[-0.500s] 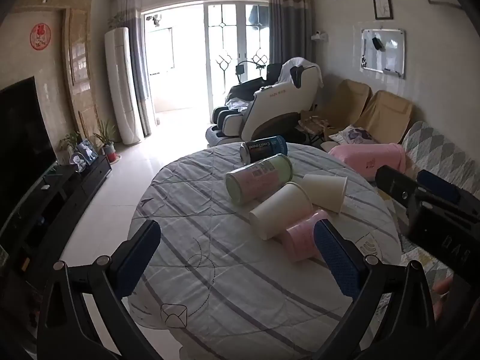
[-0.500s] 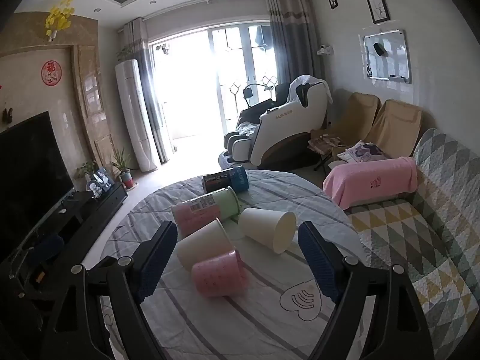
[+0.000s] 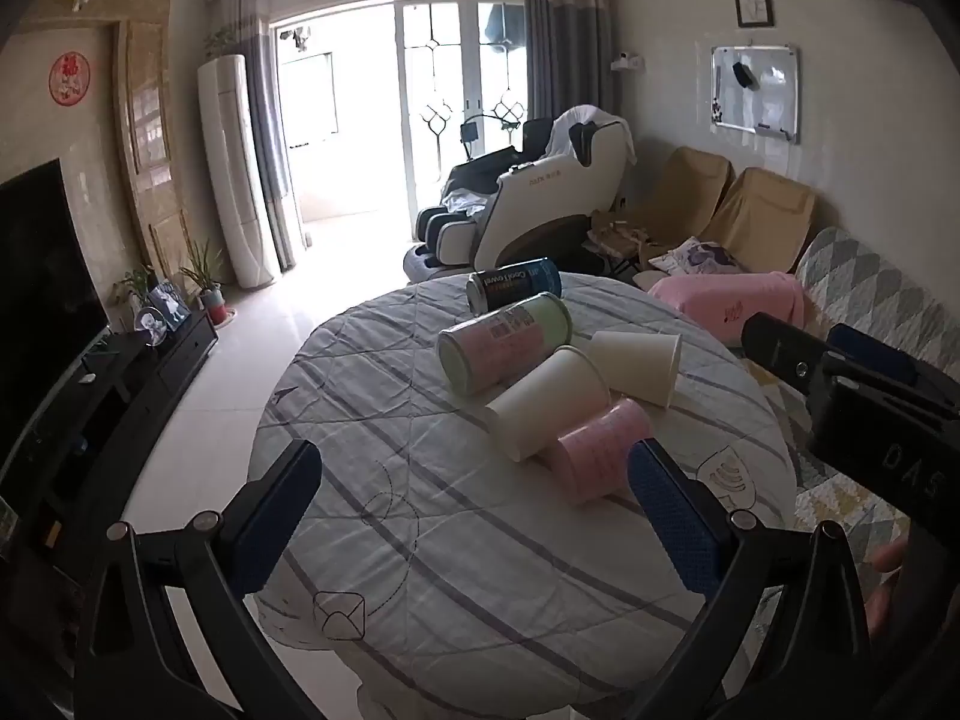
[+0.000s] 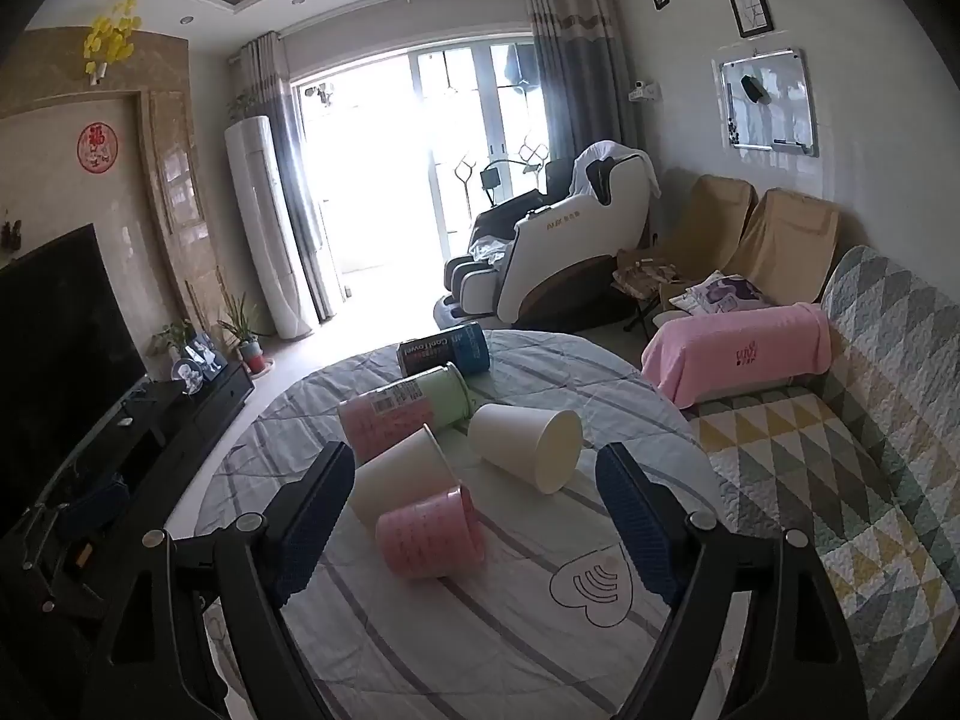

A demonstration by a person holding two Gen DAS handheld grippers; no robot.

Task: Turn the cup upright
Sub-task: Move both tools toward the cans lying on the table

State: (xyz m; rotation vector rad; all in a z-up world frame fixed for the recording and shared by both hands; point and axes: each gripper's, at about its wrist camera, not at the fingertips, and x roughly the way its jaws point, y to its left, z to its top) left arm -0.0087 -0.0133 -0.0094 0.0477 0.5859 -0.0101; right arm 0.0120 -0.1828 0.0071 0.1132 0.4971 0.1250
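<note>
Little has shifted in the half-second since the earlier frames — both grippers hang at about the same height and the cups lie where they lay, the right view perhaps a shade closer. Five containers lie tipped on their sides in a loose cluster on the round quilt-covered tabletop (image 4: 600,648), apparently laid down so that each can be stood up in turn. Nearest is the pink cup (image 4: 431,534), its mouth facing away from the camera and its side touching a white paper cup (image 4: 403,474); a second white paper cup (image 4: 528,447) lies just beside them, mouth toward the sofa. Behind sit a pink-and-green canister (image 4: 408,414) and a dark can (image 4: 444,351).

Right gripper (image 4: 474,531) is held above the near edge of the tabletop, level and pointing at the cluster, fingers spread wide with the pink cup framed between them but untouched. Left gripper (image 3: 474,534) hovers further to the side, likewise spread and empty, the pink cup (image 3: 600,450) near its right finger. No cup is yet upright — judging by the framing, the pink one looks the likeliest first target.
</note>
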